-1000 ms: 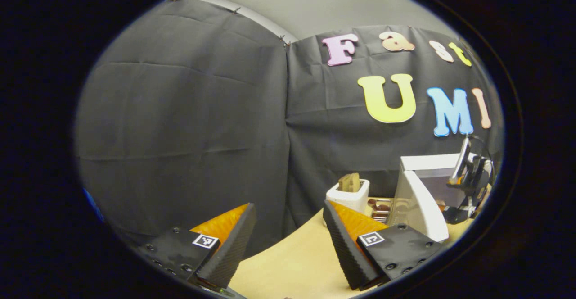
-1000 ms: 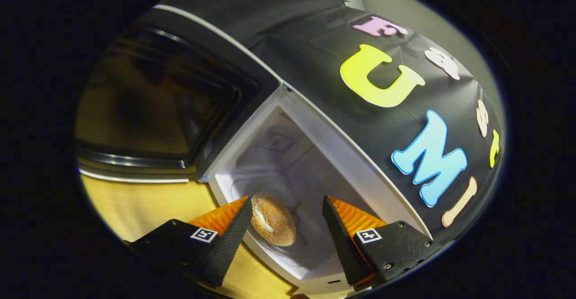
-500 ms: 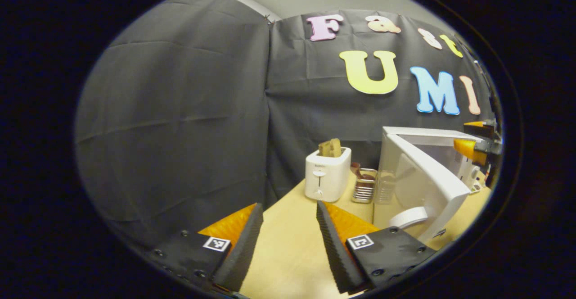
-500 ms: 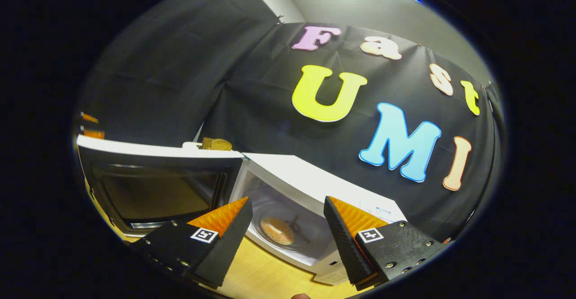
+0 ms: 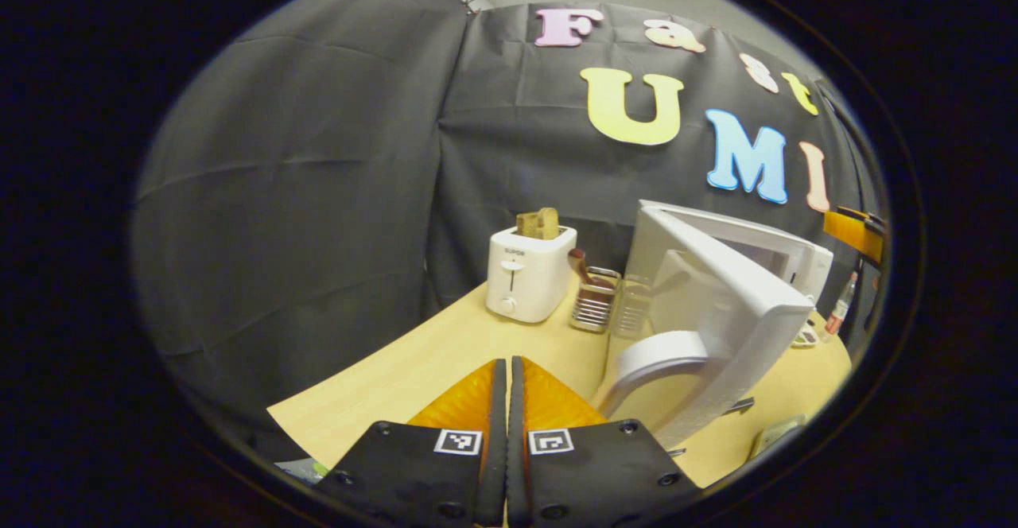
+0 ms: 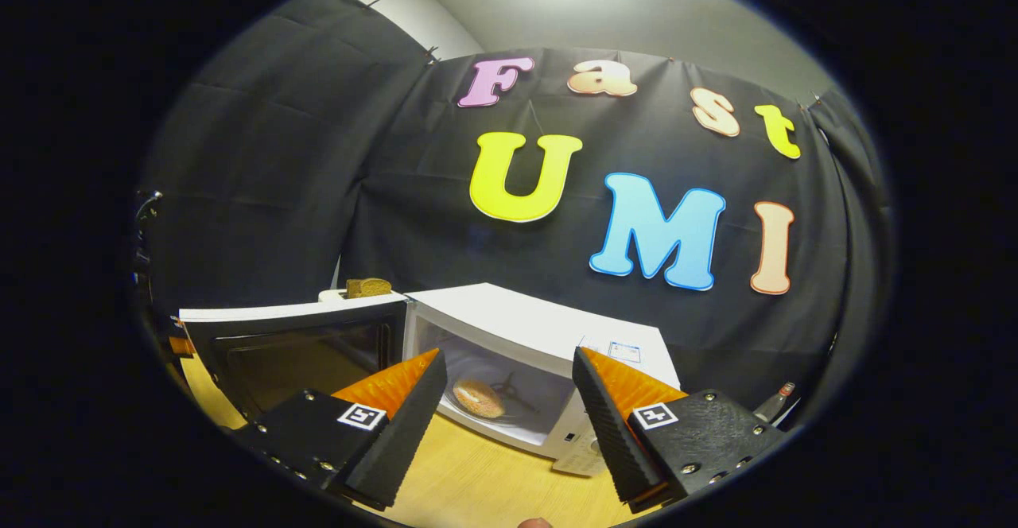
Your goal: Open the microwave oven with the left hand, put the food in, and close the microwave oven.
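Legible text: none confirmed, apart from the wall lettering excluded from this record.

The toaster [image 5: 527, 281] carries a small dark mark on its front face, upper left, in the left gripper view; too small to read.

The microwave oven [image 6: 549, 329] carries a white sticker [image 6: 619, 351] with bluish print on its top panel near the right front corner, in the right gripper view; the print cannot be made out. Its control panel [image 6: 584, 452] shows faint markings, unreadable.

Each finger block of the left gripper [image 5: 507, 409] and the right gripper [image 6: 509, 401] bears a square black-and-white coded marker; these are patterns, not text.
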Demonstrator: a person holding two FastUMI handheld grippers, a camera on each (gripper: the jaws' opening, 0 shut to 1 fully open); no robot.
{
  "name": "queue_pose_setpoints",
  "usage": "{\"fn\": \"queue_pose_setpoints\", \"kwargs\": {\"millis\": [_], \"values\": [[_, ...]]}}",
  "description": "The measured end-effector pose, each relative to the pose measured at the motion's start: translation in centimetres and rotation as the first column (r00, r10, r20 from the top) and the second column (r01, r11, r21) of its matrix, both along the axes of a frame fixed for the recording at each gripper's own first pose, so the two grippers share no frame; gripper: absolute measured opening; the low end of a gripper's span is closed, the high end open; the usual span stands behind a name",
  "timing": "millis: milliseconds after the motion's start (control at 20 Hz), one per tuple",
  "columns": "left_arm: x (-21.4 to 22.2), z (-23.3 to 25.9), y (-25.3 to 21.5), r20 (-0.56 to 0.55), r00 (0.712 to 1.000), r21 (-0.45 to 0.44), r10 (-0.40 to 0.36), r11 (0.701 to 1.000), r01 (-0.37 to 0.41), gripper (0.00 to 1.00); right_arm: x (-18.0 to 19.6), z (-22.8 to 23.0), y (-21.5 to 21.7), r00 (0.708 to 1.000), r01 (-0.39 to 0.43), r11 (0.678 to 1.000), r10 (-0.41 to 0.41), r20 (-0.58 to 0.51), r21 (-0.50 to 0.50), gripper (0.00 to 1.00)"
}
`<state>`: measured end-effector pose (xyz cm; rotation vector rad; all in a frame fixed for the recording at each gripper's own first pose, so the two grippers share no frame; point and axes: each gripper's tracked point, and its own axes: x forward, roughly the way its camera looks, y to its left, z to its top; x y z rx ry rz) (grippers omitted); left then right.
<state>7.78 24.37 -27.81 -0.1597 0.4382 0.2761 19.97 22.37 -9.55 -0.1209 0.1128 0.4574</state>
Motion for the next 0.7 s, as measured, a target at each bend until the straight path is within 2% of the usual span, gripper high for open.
{"fn": "queue_pose_setpoints", "kwargs": {"millis": [50, 100, 150, 200, 300, 350, 400, 550, 600, 650, 700], "values": [[-0.1, 0.4, -0.3, -0.003, 1.0, 0.021, -0.004, 1.0, 0.004, 0.07, -0.3, 0.3, -0.4, 1.0, 0.004, 1.0, -0.004, 0.002, 0.003, 0.97], [0.4, 0.2, -0.7, -0.005, 1.0, 0.028, -0.022, 0.999, 0.022, 0.02, -0.5, 0.3, -0.7, 1.0, 0.006, 1.0, -0.006, 0.002, 0.005, 0.97], [0.4, 0.4, -1.7, -0.008, 0.999, 0.015, -0.045, 0.999, 0.045, 0.12, -0.7, 0.4, -0.9, 1.0, 0.006, 1.0, -0.006, -0.001, 0.005, 0.97], [0.8, 0.4, -2.5, -0.007, 0.998, 0.0, -0.066, 0.998, 0.066, 0.07, -0.9, 0.5, -1.1, 1.0, 0.007, 1.0, -0.007, -0.005, 0.006, 0.97], [1.4, 0.4, -4.3, -0.007, 0.994, -0.006, -0.113, 0.994, 0.113, 0.07, -1.4, 0.7, -1.9, 1.0, 0.019, 1.0, -0.019, -0.005, 0.003, 0.97], [1.8, 0.6, -5.3, -0.005, 0.99, -0.002, -0.139, 0.99, 0.139, 0.03, -1.6, 0.8, -2.4, 1.0, 0.027, 1.0, -0.027, -0.002, 0.003, 0.97], [2.3, 0.7, -6.5, -0.002, 0.986, -0.008, -0.166, 0.986, 0.166, 0.07, -1.7, 0.8, -2.7, 0.999, 0.035, 0.999, -0.035, -0.003, -0.002, 0.97], [4.0, 1.9, -10.1, 0.029, 0.968, -0.033, -0.251, 0.967, 0.251, 0.08, -2.2, 0.7, -4.1, 0.998, 0.06, 0.998, -0.06, -0.007, -0.017, 0.97], [4.5, 2.3, -11.3, 0.038, 0.959, -0.031, -0.281, 0.959, 0.282, 0.03, -2.2, 0.8, -4.6, 0.997, 0.071, 0.997, -0.071, -0.01, -0.017, 0.97], [4.9, 2.6, -12.4, 0.047, 0.95, -0.03, -0.309, 0.95, 0.311, 0.03, -2.4, 0.8, -5.0, 0.997, 0.082, 0.997, -0.082, -0.015, -0.016, 0.97], [5.4, 2.9, -13.7, 0.055, 0.94, -0.029, -0.337, 0.94, 0.339, 0.12, -2.6, 0.7, -5.4, 0.996, 0.092, 0.996, -0.093, -0.019, -0.018, 0.97]]}}
